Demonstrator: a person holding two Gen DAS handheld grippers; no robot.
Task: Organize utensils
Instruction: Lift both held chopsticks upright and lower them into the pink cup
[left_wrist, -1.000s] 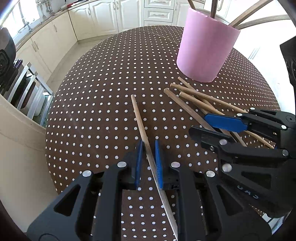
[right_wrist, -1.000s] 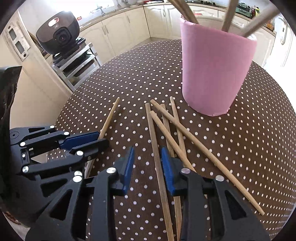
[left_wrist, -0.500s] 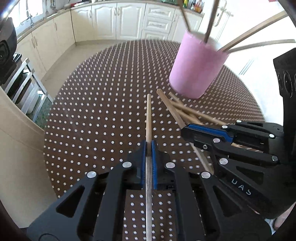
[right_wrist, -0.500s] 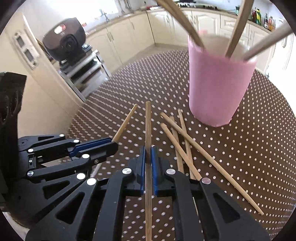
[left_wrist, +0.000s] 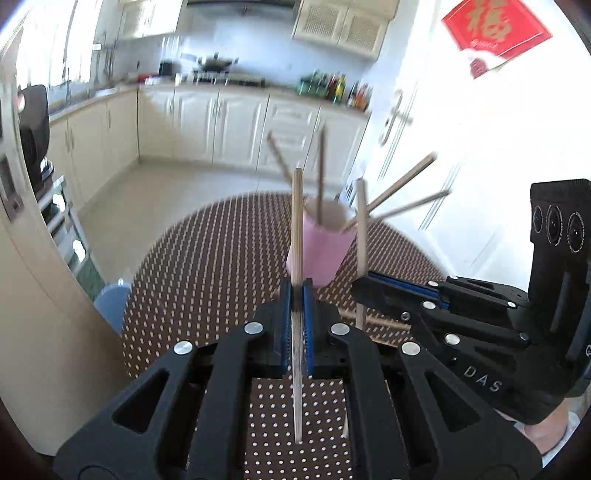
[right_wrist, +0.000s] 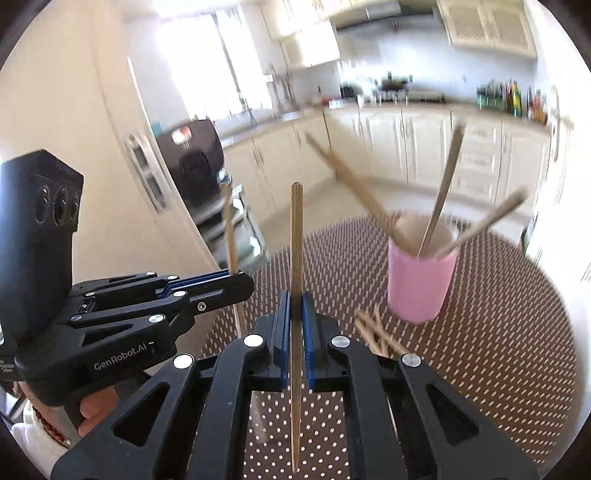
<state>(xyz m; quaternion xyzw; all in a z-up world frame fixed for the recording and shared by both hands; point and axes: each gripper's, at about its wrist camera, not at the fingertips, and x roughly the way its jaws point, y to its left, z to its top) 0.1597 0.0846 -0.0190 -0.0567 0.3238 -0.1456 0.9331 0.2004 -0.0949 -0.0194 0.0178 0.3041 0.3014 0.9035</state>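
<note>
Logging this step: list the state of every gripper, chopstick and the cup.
Left gripper: shut on a chopstick, lifted off the table.
Right gripper: shut on its own chopstick, lifted.
Pink cup: upright, holding several chopsticks.
Loose chopsticks: lying on the table beside the cup.

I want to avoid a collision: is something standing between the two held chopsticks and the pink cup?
No object on the table blocks either chopstick. But the pink cup already holds chopsticks leaning outward over its rim, which could crowd the opening.
</note>
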